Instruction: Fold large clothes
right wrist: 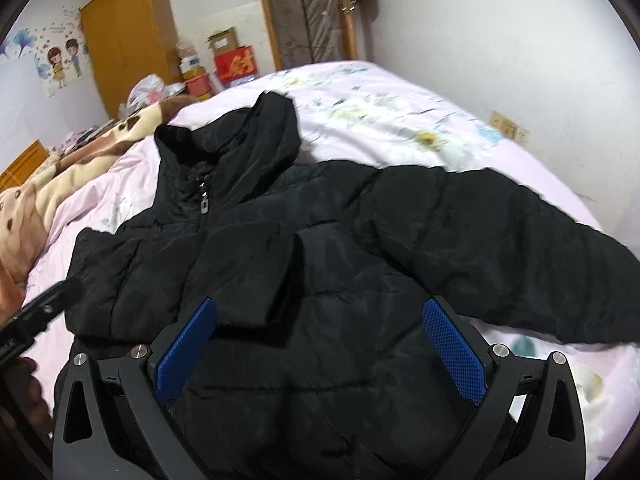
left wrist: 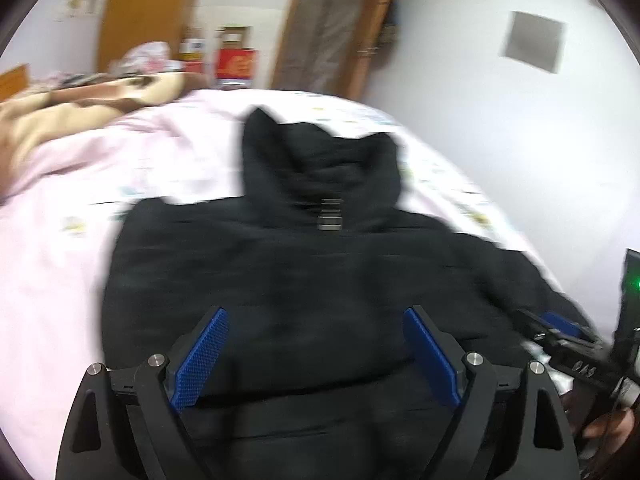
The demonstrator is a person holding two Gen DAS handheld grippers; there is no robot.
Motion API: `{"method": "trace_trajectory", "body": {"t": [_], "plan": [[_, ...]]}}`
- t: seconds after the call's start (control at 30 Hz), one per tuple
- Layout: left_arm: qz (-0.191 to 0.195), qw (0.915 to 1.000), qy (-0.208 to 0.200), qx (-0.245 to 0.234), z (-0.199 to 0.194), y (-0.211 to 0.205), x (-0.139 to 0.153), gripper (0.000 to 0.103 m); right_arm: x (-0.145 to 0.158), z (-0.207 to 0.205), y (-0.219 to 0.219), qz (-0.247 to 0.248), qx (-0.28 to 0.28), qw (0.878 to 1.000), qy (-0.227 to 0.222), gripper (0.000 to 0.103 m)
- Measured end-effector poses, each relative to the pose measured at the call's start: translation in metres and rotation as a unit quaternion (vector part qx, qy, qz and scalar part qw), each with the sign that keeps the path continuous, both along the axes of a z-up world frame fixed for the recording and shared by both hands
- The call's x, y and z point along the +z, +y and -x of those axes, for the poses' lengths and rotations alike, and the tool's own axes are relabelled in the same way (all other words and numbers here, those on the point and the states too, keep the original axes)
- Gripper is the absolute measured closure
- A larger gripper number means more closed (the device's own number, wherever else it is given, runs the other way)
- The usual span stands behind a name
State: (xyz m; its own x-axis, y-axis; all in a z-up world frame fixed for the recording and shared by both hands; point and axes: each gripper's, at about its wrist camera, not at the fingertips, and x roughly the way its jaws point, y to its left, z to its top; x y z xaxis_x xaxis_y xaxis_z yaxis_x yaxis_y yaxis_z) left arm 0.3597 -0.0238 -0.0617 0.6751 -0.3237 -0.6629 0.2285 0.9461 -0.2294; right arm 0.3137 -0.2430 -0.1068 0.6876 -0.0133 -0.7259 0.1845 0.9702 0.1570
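Observation:
A black hooded puffer jacket lies front up on the pink bed sheet, hood toward the far side, zip pull at the collar. In the right wrist view one sleeve of the jacket lies folded over the chest, and the other sleeve stretches out to the right. My left gripper hovers open over the jacket's body with nothing between its blue pads. My right gripper is open too, above the lower chest. The picture from the left wrist is blurred.
A tan and brown blanket is bunched at the far left of the bed. Boxes, a wooden wardrobe and a door stand behind the bed. A white wall runs along the bed's right side.

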Motion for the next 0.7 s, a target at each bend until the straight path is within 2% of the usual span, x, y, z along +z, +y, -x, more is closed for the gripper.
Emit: {"method": "trace_trajectory", "body": {"t": [0.07, 0.17, 0.23, 0.3, 0.37, 0.43, 0.47, 0.5, 0.57, 0.63, 0.7], "plan": [[-0.023, 0.9987, 0.020, 0.042, -0.011, 0.024, -0.008, 0.014, -0.010, -0.016, 0.005, 0.006, 0.009, 1.000, 0.015, 0.001], [-0.021, 0.9949, 0.046, 0.087, -0.028, 0.054, -0.019, 0.014, -0.020, -0.033, 0.011, -0.010, 0.027, 0.999, 0.027, 0.002], [-0.033, 0.9918, 0.062, 0.107, -0.038, 0.068, -0.029, 0.014, -0.026, -0.043, 0.019, -0.031, 0.053, 0.998, 0.033, 0.006], [-0.043, 0.9900, 0.065, 0.118, -0.044, 0.074, -0.037, 0.014, -0.032, -0.050, 0.023, -0.031, 0.056, 0.997, 0.045, 0.018], [-0.048, 0.9891, 0.087, 0.109, -0.049, 0.075, -0.047, 0.014, -0.038, -0.056, 0.027, -0.028, 0.054, 0.997, 0.056, 0.052], [-0.052, 0.9887, 0.092, 0.106, -0.053, 0.071, -0.054, 0.014, -0.039, -0.059, 0.029, -0.022, 0.050, 0.997, 0.058, 0.067], [-0.057, 0.9886, 0.087, 0.109, -0.052, 0.070, -0.055, 0.014, -0.038, -0.059, 0.029, -0.023, 0.052, 0.997, 0.050, 0.088], [-0.062, 0.9887, 0.086, 0.107, -0.053, 0.067, -0.056, 0.014, -0.035, -0.058, 0.029, -0.024, 0.054, 0.997, 0.041, 0.097], [-0.067, 0.9886, 0.084, 0.105, -0.055, 0.065, -0.057, 0.014, -0.025, -0.058, 0.027, -0.008, 0.054, 0.998, 0.024, 0.097], [-0.071, 0.9900, 0.078, 0.094, -0.058, 0.060, -0.056, 0.014, -0.014, -0.058, 0.027, 0.033, 0.045, 0.998, 0.001, 0.098], [-0.090, 0.9886, 0.083, 0.087, -0.062, 0.053, -0.061, 0.014, -0.013, -0.063, 0.023, 0.039, 0.043, 0.998, 0.002, 0.098]]}}
